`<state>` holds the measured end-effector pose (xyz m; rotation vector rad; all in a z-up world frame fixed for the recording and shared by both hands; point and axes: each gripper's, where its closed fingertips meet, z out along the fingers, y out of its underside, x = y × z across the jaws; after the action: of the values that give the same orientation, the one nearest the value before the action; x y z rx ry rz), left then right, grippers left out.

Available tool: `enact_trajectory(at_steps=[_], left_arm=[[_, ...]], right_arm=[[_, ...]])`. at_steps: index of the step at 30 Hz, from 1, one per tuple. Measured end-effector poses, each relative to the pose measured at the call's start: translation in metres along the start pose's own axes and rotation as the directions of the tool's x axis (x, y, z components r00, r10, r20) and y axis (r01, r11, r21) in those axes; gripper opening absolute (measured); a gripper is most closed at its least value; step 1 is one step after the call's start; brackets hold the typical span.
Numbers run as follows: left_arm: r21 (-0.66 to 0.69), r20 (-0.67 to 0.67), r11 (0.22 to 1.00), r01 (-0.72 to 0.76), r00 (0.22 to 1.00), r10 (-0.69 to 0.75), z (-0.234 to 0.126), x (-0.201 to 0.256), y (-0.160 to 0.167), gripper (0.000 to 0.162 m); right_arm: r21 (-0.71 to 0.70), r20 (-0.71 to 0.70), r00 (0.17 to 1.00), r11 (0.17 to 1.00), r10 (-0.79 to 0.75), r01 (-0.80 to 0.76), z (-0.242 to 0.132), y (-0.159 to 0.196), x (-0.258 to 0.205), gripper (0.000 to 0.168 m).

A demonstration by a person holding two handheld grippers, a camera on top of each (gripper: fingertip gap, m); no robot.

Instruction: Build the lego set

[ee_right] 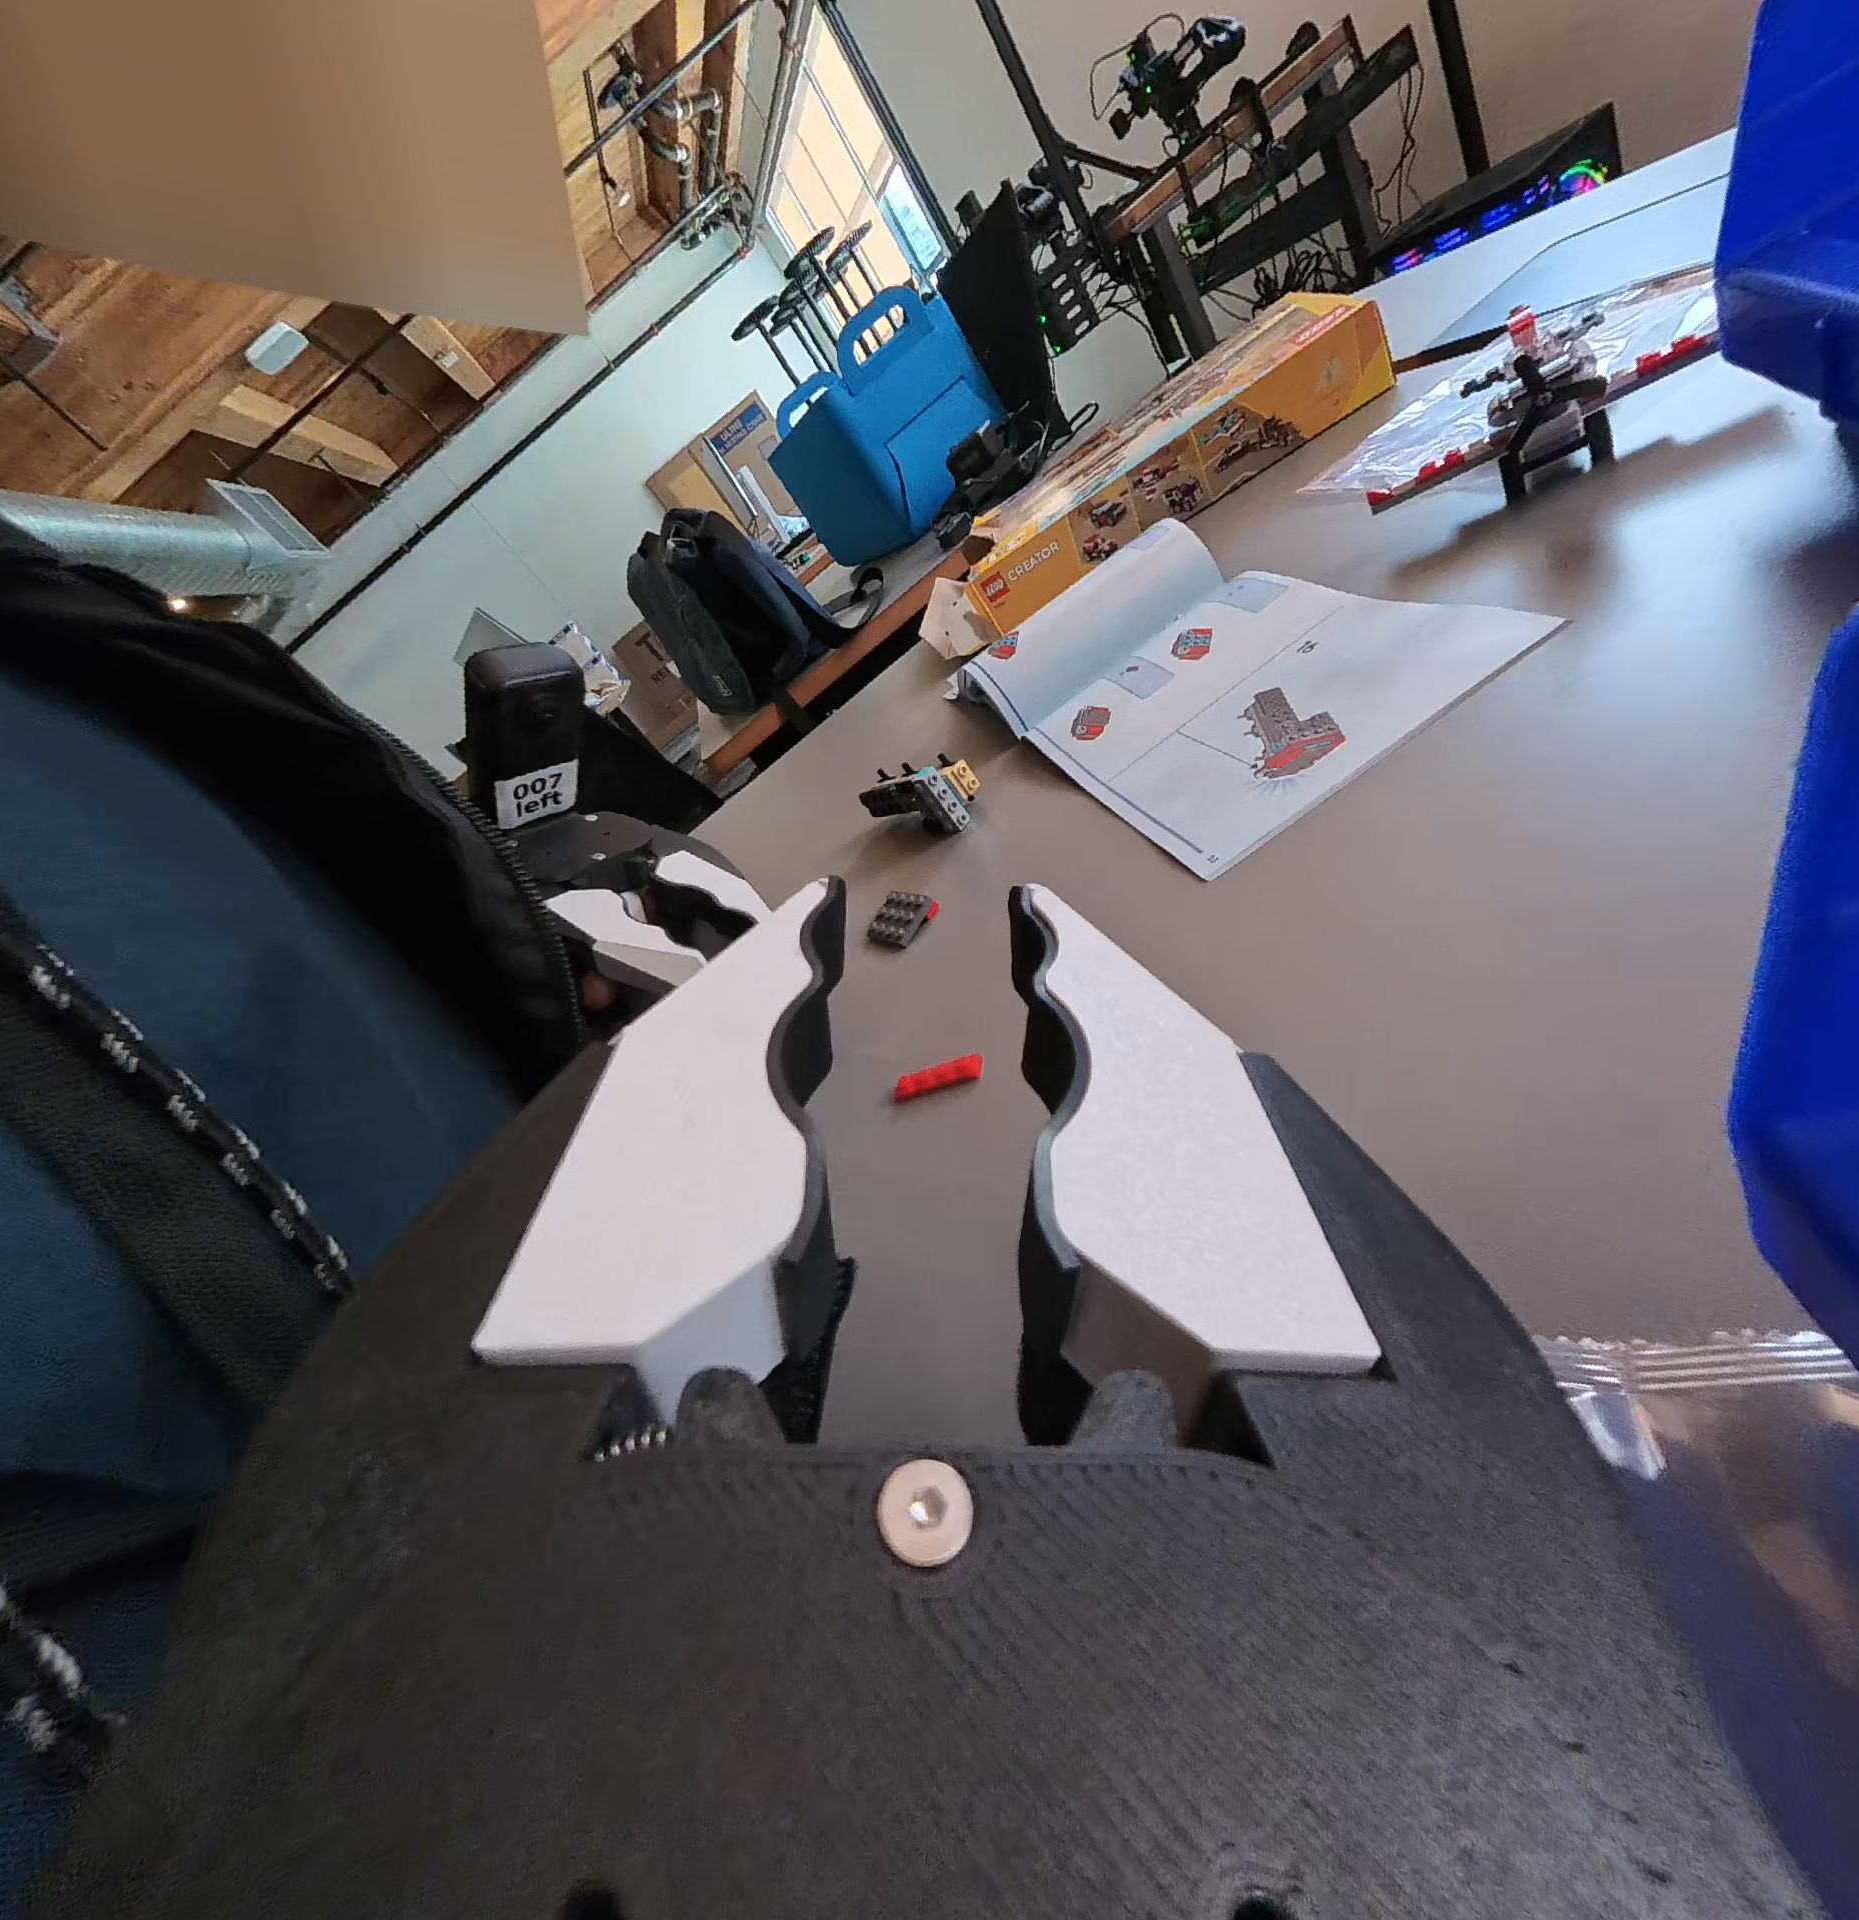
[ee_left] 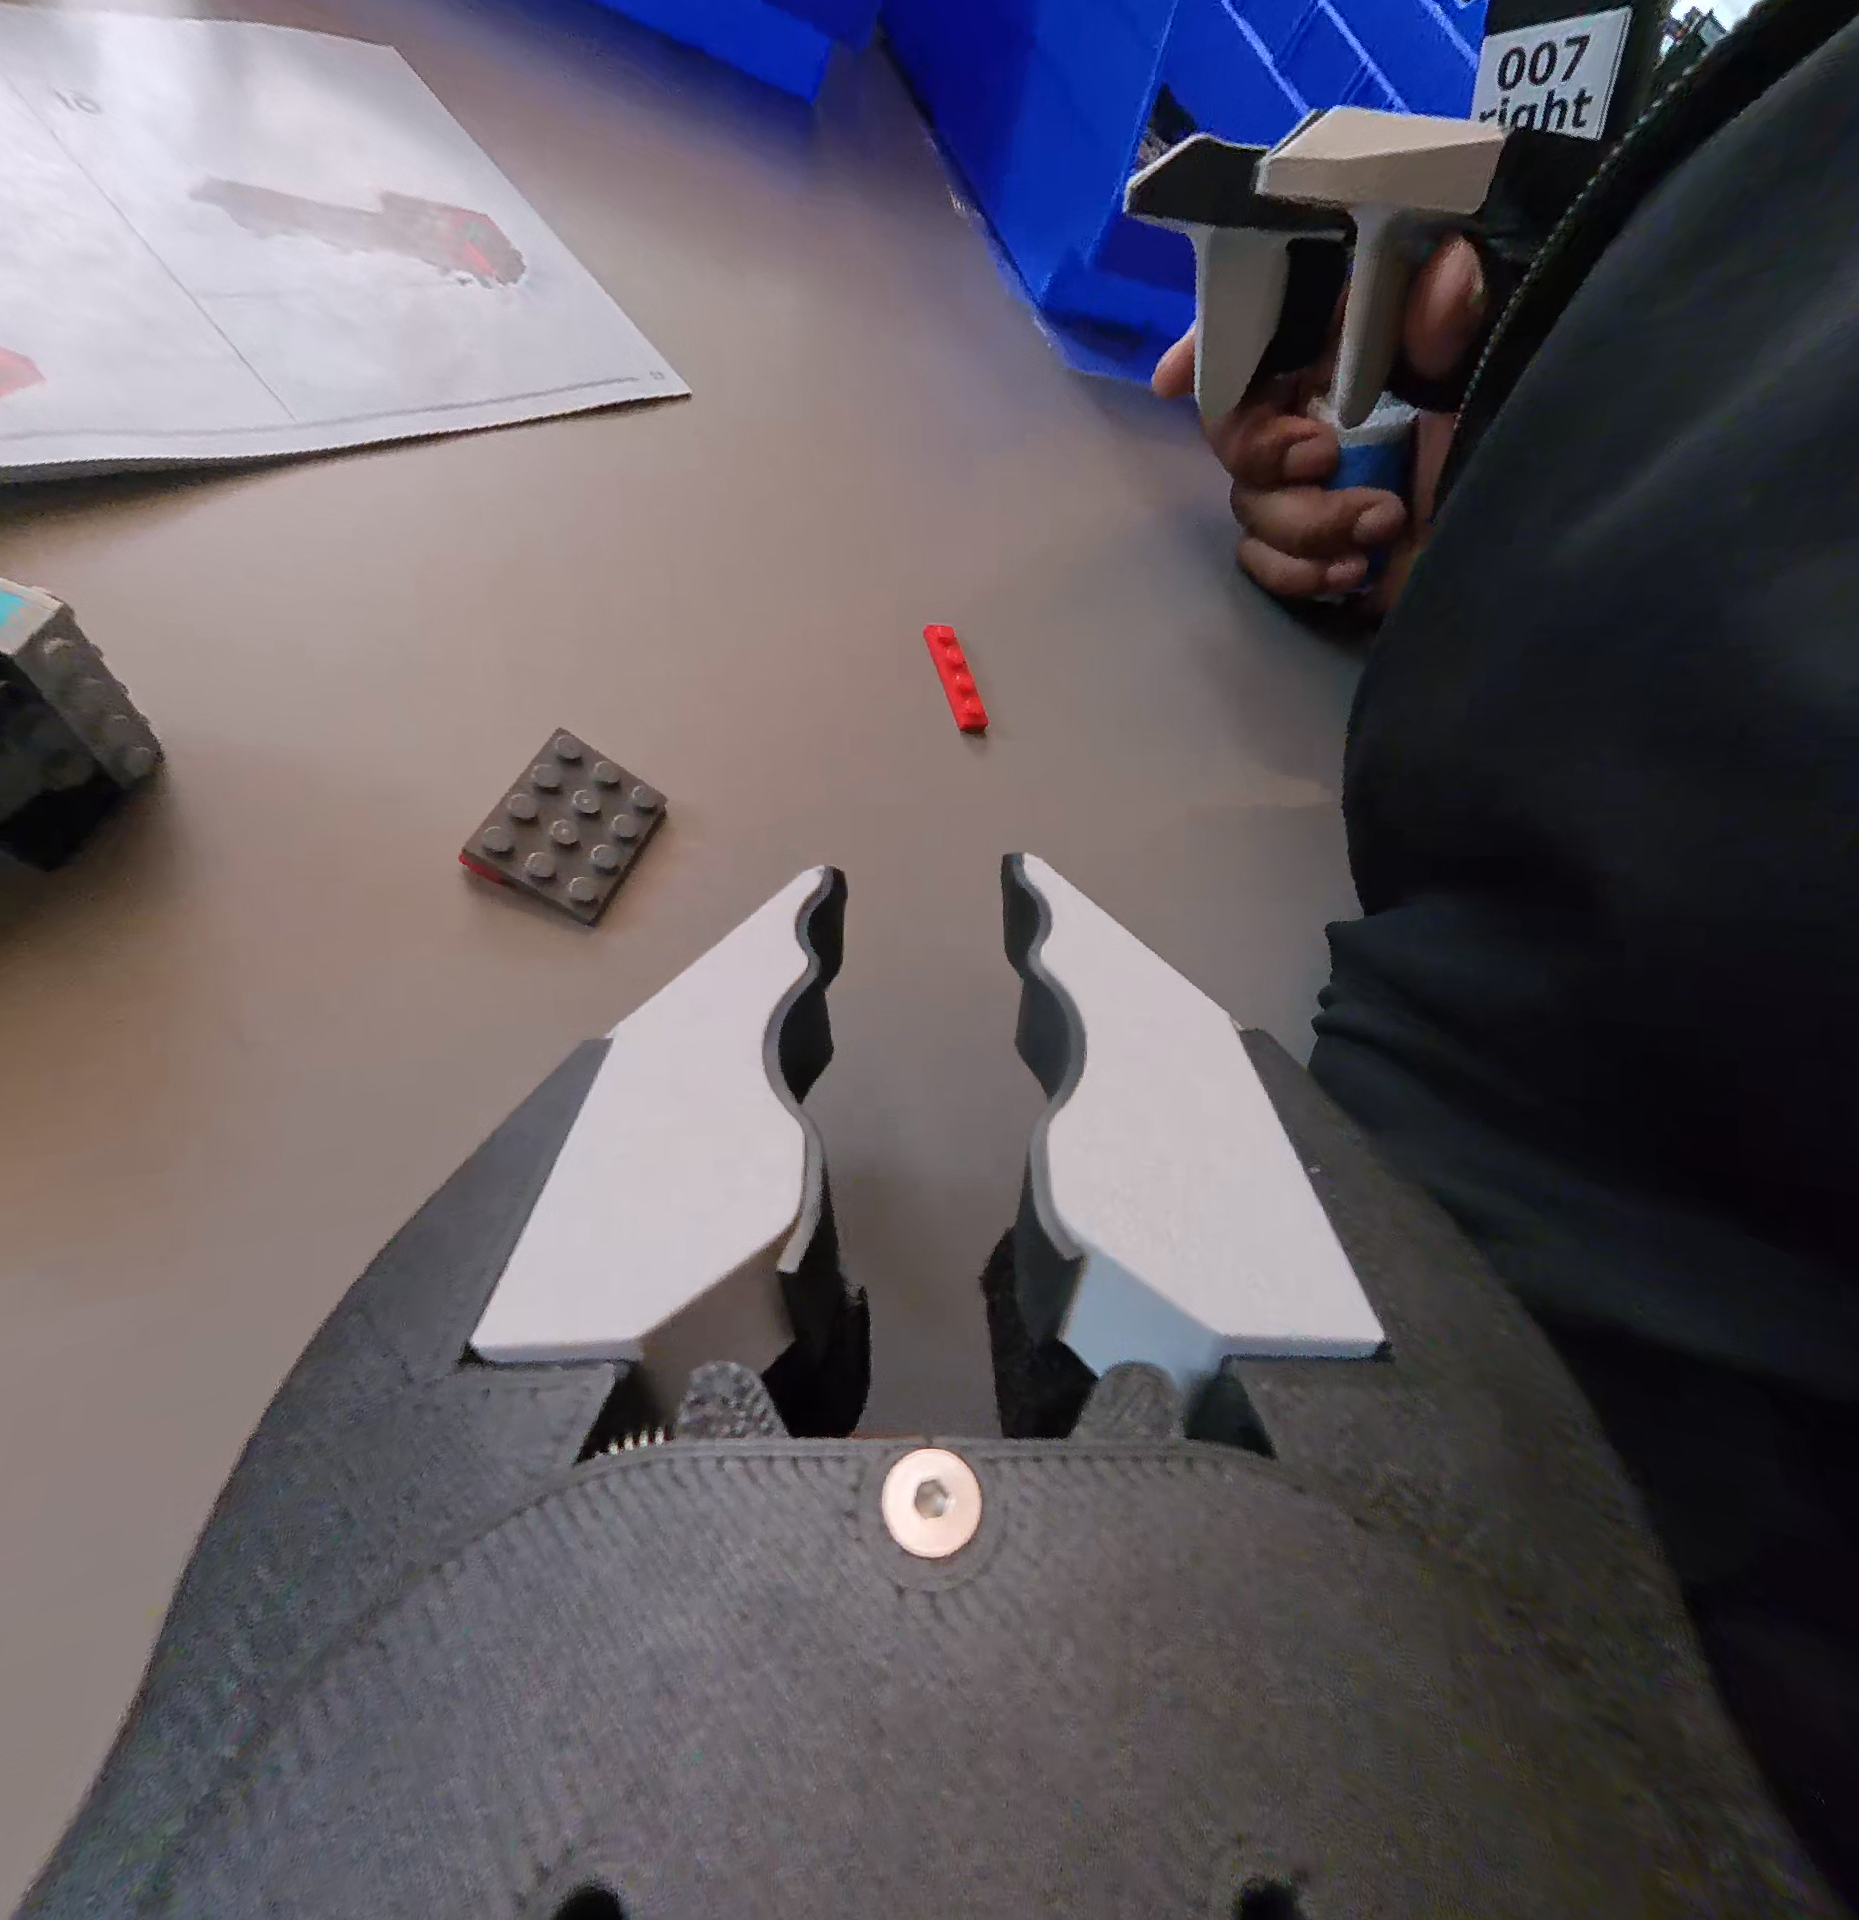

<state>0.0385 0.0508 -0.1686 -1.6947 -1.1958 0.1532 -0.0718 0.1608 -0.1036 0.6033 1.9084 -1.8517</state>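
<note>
Two loose pieces on matte brown counter (ee_left: 800, 499): studded dark-grey square plate (ee_left: 566, 826), slim red plate (ee_left: 956, 677), ahead of spread, empty left hand-held gripper (ee_left: 923, 868). Right wrist view: right hand-held gripper (ee_right: 925, 894) spread, red plate (ee_right: 938, 1075) between fingers, untouched.
</note>
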Motion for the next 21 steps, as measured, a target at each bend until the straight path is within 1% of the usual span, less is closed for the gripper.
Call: enact_trajectory(at_steps=[12,21], left_arm=[[-0.022,0.012,1.000,-0.007,1.000,0.007,0.0024,-0.0010,0.0026,0.030],[0.013,0.019,1.000,-0.029,0.999,0.028,-0.0010,0.0010,-0.0014,0.029]], right_arm=[[0.043,0.007,1.000,0.999,-0.018,0.018,-0.0051,-0.0049,-0.0027,0.030],[0.034,-0.012,1.000,0.999,-0.026,0.026,-0.0050,-0.0031,-0.0020,0.029]])
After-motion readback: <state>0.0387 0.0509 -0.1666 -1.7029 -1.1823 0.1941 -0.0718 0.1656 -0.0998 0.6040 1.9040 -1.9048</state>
